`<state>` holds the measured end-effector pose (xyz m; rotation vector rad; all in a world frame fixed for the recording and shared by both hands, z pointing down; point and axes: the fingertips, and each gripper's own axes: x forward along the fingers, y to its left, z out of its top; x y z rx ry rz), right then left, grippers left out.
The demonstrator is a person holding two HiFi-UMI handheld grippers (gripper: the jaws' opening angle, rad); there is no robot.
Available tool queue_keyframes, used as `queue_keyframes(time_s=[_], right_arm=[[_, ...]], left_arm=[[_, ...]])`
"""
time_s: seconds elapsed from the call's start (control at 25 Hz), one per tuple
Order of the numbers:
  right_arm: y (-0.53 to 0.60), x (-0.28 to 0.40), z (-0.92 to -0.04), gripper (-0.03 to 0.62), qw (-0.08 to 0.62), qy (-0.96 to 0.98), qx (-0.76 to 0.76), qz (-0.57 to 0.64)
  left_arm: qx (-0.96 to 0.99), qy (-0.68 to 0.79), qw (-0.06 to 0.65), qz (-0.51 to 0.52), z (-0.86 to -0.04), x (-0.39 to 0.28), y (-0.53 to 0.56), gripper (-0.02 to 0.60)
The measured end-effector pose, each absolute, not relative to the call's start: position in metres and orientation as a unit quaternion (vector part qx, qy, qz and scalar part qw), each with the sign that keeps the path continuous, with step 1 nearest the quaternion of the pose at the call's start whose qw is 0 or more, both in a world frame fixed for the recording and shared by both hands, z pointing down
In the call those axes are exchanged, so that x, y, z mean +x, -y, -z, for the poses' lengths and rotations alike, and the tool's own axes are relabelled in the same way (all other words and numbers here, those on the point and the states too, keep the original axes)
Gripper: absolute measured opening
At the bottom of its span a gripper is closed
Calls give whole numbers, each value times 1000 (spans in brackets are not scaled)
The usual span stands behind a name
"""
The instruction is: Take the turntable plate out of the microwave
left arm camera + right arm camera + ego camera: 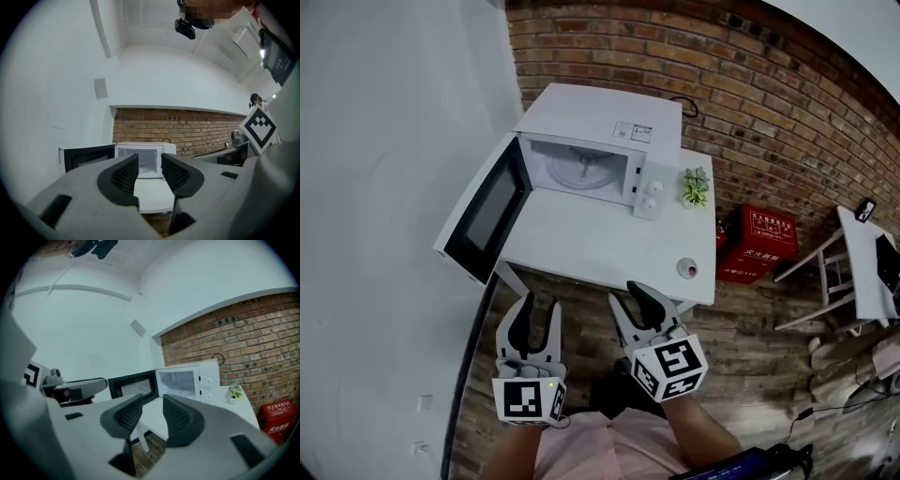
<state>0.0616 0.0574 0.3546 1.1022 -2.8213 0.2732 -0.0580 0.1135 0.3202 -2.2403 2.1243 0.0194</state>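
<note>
– Looking down in the head view: microwave [600, 141] at the table's [600, 248] back edge, door [487, 211] swung out past the left edge, turntable plate [581, 171] inside the cavity.
– Grippers?
– Left gripper [539, 305] and right gripper [626, 292] hang just off the front edge, open tabletop ahead.
– Left gripper view?
– Jaws spread, nothing between; cavity shows in the gap, plate hard to make out.
– Right gripper view?
– Jaws parted, nothing held; plate faint.
</note>
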Motion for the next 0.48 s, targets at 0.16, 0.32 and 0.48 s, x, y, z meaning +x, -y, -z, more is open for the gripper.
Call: queue_keyframes(time_s=[0.16,0.32,0.48], right_arm=[[-41,58,-367,140,57,922,369,-103],[-16,51,-384,140,65,918,374,-116],[19,39,-398,139,66,913,381,-127]], left_arm=[[-735,-678,12,5,-336,-60,-96,153],[-739,-673,-1,16,-353,-67,-69,153],[-745,-667,-5,24,-364,-79,-32,153]])
